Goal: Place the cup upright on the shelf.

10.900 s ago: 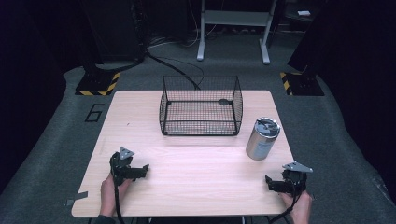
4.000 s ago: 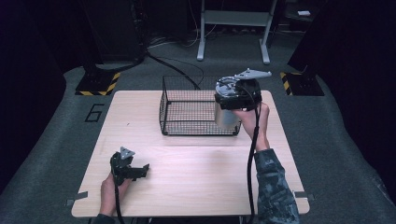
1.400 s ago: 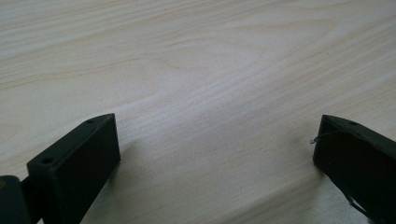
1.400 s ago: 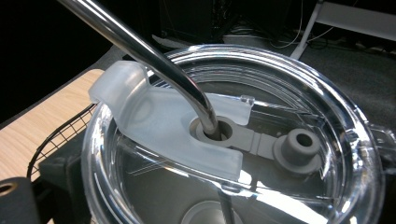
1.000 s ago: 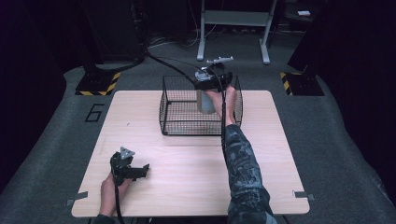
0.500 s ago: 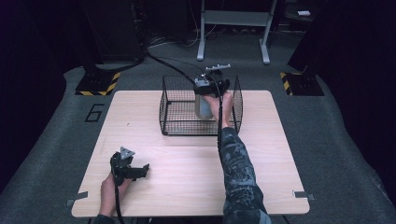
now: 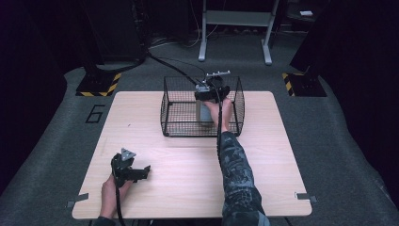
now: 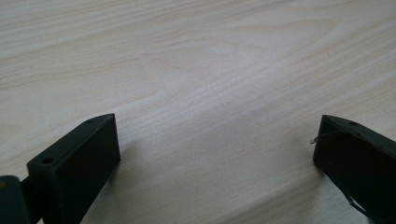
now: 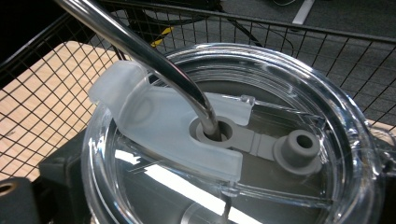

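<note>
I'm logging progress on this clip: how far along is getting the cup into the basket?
Done: the cup is off the table and inside the wire basket. In hand: the right gripper holds it, the clear lid close against its camera. Left: letting go and pulling out. The left gripper rests open on the table.

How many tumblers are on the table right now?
1: the steel tumbler stands inside the wire basket, held by the right gripper. Nothing else could hide another.
</note>
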Motion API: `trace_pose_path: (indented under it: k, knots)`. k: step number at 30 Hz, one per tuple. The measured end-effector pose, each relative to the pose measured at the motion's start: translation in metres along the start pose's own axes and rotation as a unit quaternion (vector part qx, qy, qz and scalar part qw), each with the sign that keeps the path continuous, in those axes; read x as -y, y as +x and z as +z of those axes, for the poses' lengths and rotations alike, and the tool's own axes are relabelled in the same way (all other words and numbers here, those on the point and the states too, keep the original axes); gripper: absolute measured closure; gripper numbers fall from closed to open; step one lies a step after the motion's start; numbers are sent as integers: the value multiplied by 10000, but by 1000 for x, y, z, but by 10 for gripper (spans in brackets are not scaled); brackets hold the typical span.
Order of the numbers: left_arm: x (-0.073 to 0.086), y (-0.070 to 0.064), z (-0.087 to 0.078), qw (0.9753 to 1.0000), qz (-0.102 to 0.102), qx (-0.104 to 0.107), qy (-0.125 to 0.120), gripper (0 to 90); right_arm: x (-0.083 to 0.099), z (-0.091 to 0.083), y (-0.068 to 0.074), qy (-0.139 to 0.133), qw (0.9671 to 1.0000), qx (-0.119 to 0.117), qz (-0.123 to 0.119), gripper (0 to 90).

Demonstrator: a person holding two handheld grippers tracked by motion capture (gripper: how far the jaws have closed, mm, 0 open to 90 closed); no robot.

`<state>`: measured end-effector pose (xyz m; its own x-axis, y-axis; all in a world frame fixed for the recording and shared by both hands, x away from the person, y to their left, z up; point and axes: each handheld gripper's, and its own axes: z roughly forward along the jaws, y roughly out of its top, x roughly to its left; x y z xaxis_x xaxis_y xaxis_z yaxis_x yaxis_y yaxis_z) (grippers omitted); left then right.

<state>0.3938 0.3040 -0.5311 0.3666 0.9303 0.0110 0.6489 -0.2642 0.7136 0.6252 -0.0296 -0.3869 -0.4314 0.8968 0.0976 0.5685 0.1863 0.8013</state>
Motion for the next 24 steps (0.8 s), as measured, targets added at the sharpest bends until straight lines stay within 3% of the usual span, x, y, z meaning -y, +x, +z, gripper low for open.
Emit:
trace_pose_path:
  k: [15, 22, 23, 24]
  knots:
    - [0, 0, 0, 10000, 11, -7, -14, 4, 7, 9, 1, 91, 9999, 29, 33, 33]
    - [0, 0, 0, 10000, 12, -7, -12, 4, 13, 8, 3, 32, 10000, 20, -69, 32]
    - [0, 0, 0, 10000, 11, -7, -13, 4, 17, 6, 5, 9, 9998, 10, -223, 32]
    - [0, 0, 0, 10000, 12, -8, -13, 4, 17, 6, 5, 9, 9998, 10, -223, 32]
